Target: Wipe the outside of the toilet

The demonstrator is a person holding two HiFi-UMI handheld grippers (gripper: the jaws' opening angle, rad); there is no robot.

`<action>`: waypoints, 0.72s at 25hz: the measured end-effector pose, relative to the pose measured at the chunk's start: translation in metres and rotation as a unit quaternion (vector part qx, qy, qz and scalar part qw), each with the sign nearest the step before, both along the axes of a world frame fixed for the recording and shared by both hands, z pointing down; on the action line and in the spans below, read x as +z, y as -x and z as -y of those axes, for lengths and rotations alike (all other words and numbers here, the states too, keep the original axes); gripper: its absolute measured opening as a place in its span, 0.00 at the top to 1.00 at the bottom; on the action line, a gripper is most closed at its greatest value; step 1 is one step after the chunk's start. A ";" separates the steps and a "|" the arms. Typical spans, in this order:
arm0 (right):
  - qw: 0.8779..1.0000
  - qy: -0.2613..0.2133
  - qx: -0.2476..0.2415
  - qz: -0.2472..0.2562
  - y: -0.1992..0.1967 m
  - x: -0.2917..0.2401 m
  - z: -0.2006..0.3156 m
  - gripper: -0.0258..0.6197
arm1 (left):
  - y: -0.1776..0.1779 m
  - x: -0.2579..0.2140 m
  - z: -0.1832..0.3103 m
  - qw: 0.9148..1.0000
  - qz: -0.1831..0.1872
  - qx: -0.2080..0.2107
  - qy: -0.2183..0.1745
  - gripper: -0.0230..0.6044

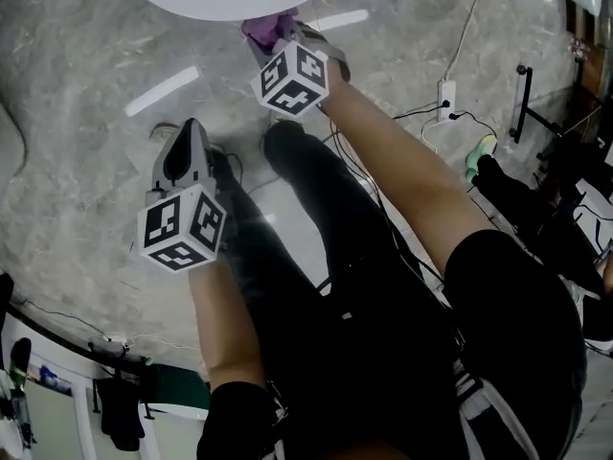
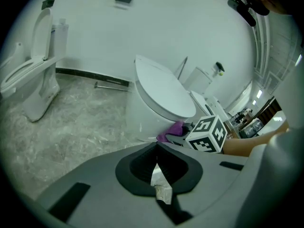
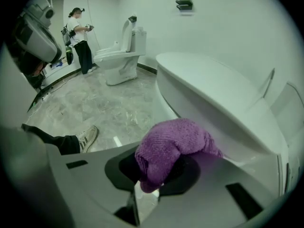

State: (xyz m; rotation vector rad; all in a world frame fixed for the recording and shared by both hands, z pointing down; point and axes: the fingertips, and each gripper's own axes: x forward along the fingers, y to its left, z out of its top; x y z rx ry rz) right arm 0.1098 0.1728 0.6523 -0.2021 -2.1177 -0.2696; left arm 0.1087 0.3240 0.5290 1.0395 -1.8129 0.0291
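Grips a purple cloth in the right gripper, with jaws clamped shut on its bunched end. Puts that cloth up against the outer side of the nearest toilet, low on the bowl, under the closed lid. Holds the left gripper back from the bowl, over the marble floor, with jaws closed together on nothing.

Counts: two grippers, two marker cubes, one cloth. Two toilets for sure: the near one and a second toilet by the far wall with seat raised. Possibly a third just behind the near tank, too warped at the picture edge to tell. One other person standing beyond the second toilet. One small shelf high on the wall with something green on it. One pale shoe on the floor left of the right gripper, at the end of a black trouser leg.

From the head view: bare forearms and black trousers blocking much of the floor. One white power strip and loose cables off to the right, well apart from the toilet.
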 end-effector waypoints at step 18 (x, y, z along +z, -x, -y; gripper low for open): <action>0.977 -0.063 0.202 -0.017 0.118 -0.007 -0.070 0.86 | 0.126 -0.022 -0.105 0.999 -0.002 0.031 -0.032 0.97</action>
